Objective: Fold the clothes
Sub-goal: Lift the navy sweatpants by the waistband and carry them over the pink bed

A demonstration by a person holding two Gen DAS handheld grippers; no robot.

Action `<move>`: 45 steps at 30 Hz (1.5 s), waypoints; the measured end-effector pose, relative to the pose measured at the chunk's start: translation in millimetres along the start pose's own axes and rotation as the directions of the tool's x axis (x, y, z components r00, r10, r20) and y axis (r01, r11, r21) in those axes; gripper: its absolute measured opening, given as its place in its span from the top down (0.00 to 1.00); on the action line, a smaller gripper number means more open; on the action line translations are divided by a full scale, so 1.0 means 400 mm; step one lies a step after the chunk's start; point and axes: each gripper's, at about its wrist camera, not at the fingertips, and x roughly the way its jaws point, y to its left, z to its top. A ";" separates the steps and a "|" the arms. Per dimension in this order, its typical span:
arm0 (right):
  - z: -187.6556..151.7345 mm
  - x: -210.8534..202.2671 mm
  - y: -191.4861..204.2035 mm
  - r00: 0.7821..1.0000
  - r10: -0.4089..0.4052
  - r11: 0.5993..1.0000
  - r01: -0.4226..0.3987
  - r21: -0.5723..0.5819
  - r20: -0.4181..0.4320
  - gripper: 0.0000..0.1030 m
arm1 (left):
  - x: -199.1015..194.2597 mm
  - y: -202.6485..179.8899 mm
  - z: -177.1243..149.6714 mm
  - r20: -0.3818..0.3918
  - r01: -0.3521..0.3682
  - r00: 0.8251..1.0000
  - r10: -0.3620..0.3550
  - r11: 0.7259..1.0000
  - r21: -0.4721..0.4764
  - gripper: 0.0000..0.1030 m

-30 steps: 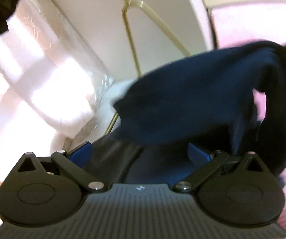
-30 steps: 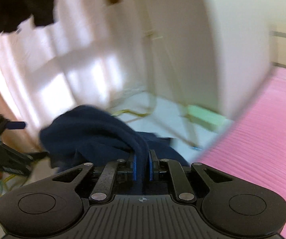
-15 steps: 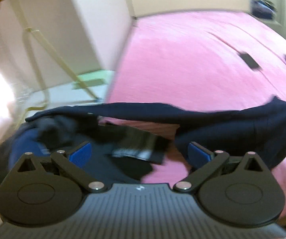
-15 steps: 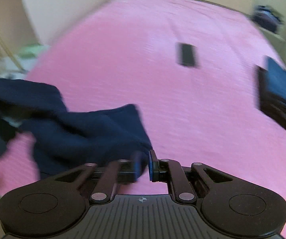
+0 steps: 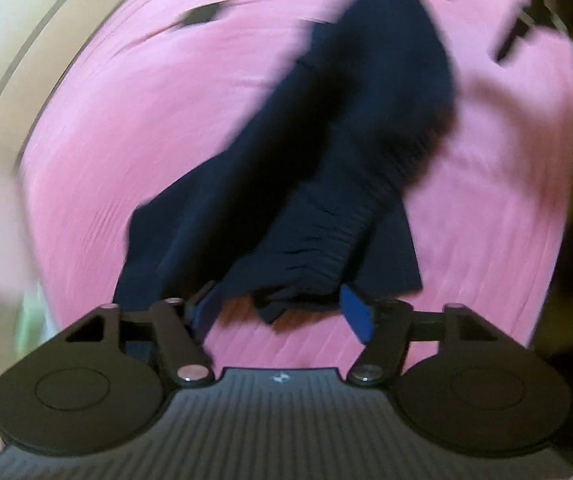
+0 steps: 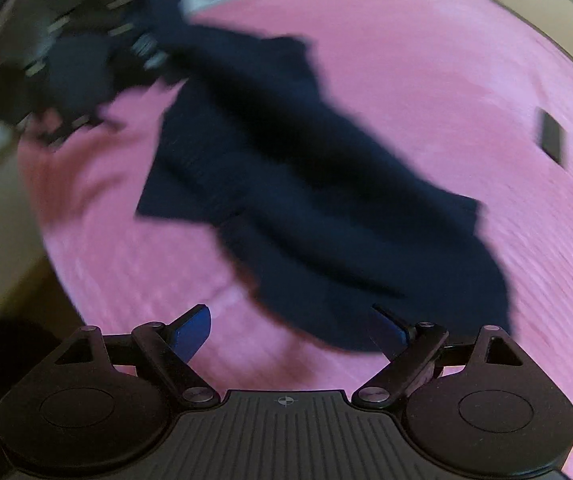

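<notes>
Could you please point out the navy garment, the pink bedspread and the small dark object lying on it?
Garment (image 6: 326, 200): right wrist view, middle of the crumpled fabric.
Bedspread (image 6: 426, 60): right wrist view, bare area beyond the garment.
Dark object (image 6: 551, 138): right wrist view, its flat top.

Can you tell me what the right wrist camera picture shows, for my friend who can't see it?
A crumpled navy garment lies on a pink bedspread, blurry from motion. The right gripper is open at the bottom of the picture, its blue fingertips spread wide near the cloth's edge. A small dark flat object lies on the pink cover at far right.
</notes>
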 end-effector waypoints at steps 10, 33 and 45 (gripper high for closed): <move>-0.033 0.180 0.021 0.998 -0.067 0.996 0.067 -0.066 0.008 0.14 | 0.165 0.077 -0.035 0.103 0.164 0.980 -0.167 0.986 0.036 0.70; 0.075 -0.093 -0.033 0.944 -0.139 0.981 0.090 0.170 0.300 0.81 | -0.132 0.589 0.040 0.368 0.343 0.914 -0.174 0.816 -0.466 0.74; 0.110 -0.627 -0.156 0.671 -0.041 0.759 -0.461 0.460 0.741 0.82 | -0.574 0.815 0.333 0.619 0.141 0.782 0.066 0.950 -0.280 0.75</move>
